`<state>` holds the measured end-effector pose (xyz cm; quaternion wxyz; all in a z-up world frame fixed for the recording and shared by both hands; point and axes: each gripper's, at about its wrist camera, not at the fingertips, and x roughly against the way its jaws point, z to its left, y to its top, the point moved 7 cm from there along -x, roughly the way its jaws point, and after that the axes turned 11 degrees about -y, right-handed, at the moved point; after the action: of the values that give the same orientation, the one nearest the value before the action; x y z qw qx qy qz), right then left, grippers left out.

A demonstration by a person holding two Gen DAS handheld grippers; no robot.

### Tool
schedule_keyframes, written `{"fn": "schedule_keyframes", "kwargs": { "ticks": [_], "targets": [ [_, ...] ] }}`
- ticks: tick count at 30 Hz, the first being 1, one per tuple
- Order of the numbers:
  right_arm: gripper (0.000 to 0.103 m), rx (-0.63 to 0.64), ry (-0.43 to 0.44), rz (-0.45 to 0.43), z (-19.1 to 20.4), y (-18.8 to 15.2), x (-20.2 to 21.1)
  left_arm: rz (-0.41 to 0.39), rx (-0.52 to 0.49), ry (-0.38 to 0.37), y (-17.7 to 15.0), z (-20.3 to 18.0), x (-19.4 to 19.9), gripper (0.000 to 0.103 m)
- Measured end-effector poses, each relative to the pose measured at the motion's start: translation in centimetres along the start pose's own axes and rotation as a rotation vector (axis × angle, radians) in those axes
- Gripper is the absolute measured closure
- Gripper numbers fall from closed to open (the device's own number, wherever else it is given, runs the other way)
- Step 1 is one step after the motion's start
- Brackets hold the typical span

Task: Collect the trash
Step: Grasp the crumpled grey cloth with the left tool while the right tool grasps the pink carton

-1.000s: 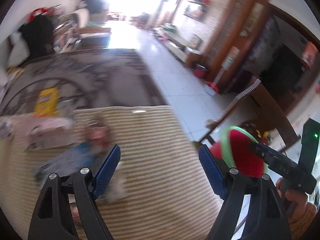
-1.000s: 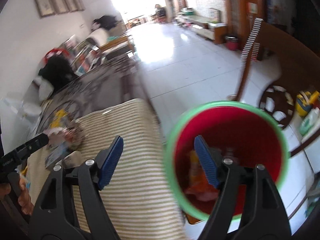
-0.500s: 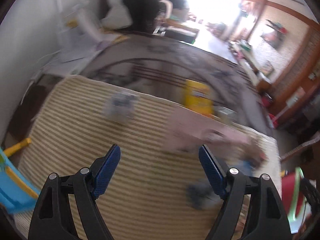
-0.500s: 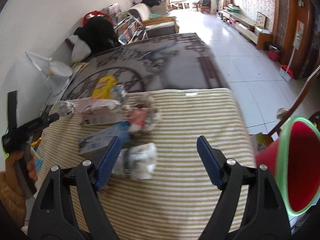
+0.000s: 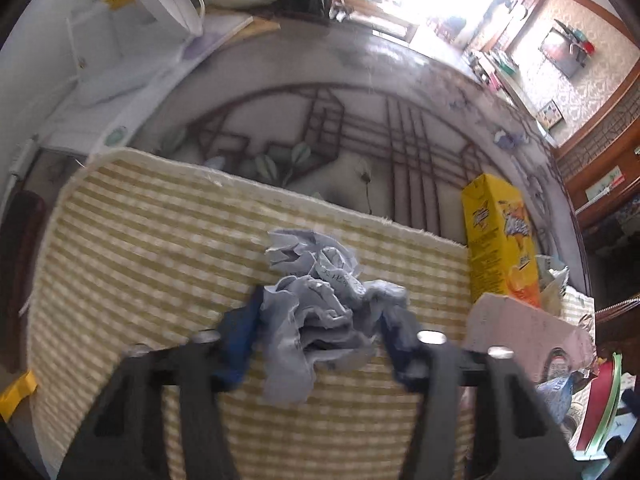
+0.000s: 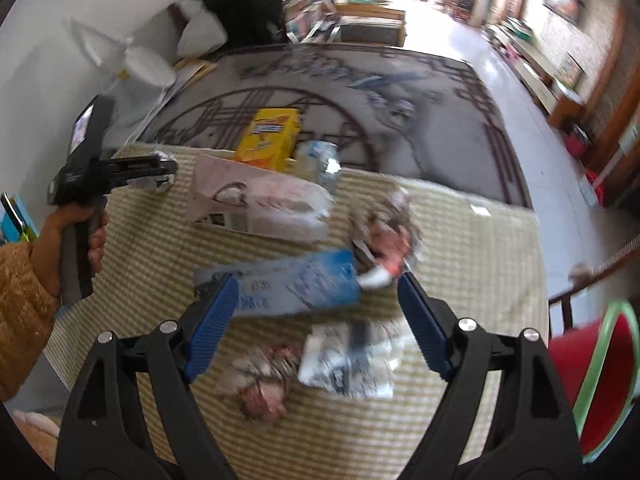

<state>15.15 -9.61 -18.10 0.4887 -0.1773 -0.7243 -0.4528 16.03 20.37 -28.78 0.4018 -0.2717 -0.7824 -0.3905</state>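
Note:
In the left wrist view my left gripper (image 5: 320,320) has a crumpled pale blue-white paper (image 5: 316,304) between its blue pads, which press on it from both sides as the jaws close. The paper lies on a striped mat (image 5: 140,240). In the right wrist view my right gripper (image 6: 316,284) hovers with its jaws opening and nothing between them. Under it lie a flattened blue carton (image 6: 296,284) and a crumpled white wrapper (image 6: 352,360). A red bin with a green rim (image 6: 600,380) stands off the mat's right edge. The left gripper (image 6: 160,168) shows at far left, held by a hand.
More rubbish lies on the mat (image 6: 480,248): a pink packet (image 6: 260,200), two crumpled pinkish wrappers (image 6: 384,232) (image 6: 264,384), a yellow box (image 6: 272,136) and a clear plastic cup (image 6: 320,160). Beyond the mat the patterned tabletop (image 5: 360,128) runs back to white bags by the wall.
The left gripper swung left across the mat, came down and closed around the crumpled paper. The right gripper swung from over the red bin to above the rubbish pile, its jaws wider.

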Motion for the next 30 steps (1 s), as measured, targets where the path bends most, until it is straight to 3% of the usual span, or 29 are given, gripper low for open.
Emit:
{"fn": "schedule_keyframes", "kwargs": {
  "ticks": [3, 9, 17, 20, 24, 30],
  "targets": [
    [0.022, 0.092, 0.009, 0.016, 1.8, 2.0, -1.2, -0.013, -0.021, -0.032, -0.5, -0.4, 0.3, 0.062],
    [0.022, 0.422, 0.043, 0.115, 6.8, 5.5, -5.7, -0.007, 0.009, -0.109, -3.0, -0.6, 2.1, 0.062],
    [0.022, 0.757, 0.078, 0.300, 10.6, 5.5, -11.3, 0.036, 0.031, -0.165, -7.6, -1.0, 4.2, 0.061],
    [0.023, 0.770, 0.093, 0.355, 10.9, 5.2, -12.4, 0.040, 0.022, -0.158, -8.2, -1.2, 4.3, 0.060],
    [0.052, 0.707, 0.144, 0.361, 11.0, 5.7, -11.9, 0.031, 0.041, -0.154, -8.2, -0.5, 4.8, 0.056],
    [0.055, 0.507, 0.233, 0.252, 9.9, 7.0, -8.0, 0.031, 0.045, -0.136, -8.4, 0.4, 5.0, 0.060]
  ]
}}
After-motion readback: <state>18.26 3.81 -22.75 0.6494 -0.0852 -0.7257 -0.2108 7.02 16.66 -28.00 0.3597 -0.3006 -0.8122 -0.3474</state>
